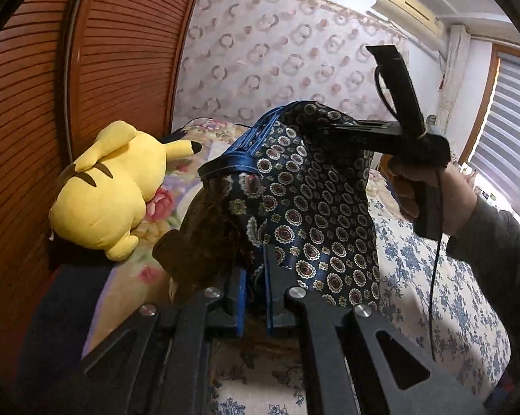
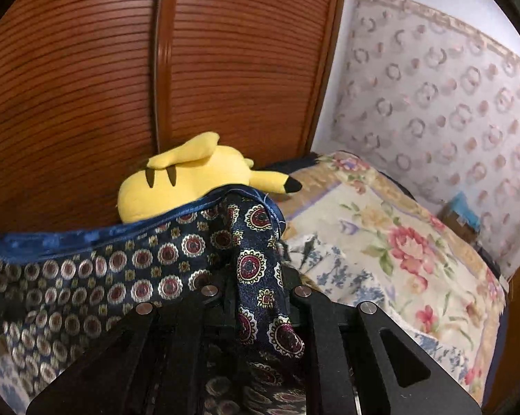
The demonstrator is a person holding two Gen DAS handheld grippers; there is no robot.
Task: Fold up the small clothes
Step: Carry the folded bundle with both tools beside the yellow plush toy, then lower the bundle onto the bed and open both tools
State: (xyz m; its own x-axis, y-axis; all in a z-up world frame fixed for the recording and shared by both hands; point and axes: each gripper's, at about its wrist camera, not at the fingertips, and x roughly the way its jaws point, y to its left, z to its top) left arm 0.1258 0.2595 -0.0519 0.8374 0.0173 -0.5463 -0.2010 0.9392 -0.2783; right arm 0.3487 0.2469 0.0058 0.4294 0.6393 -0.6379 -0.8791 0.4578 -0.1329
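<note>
A dark blue garment (image 1: 311, 200) with round medallion print and a shiny blue band hangs in the air between both grippers. My left gripper (image 1: 256, 269) is shut on its lower edge, the cloth bunched between the blue-padded fingers. My right gripper (image 1: 315, 128), held by a hand, is shut on the garment's top corner in the left wrist view. In the right wrist view the garment (image 2: 149, 263) drapes over the right gripper (image 2: 256, 287), which is shut on a fold of it; its fingertips are hidden by cloth.
A yellow plush toy (image 1: 111, 186) lies on the bed against the wooden louvred wardrobe (image 1: 52, 86); it also shows in the right wrist view (image 2: 190, 180). A floral quilt (image 2: 398, 242) covers the bed. A blue-flowered sheet (image 1: 450, 294) lies below the right hand.
</note>
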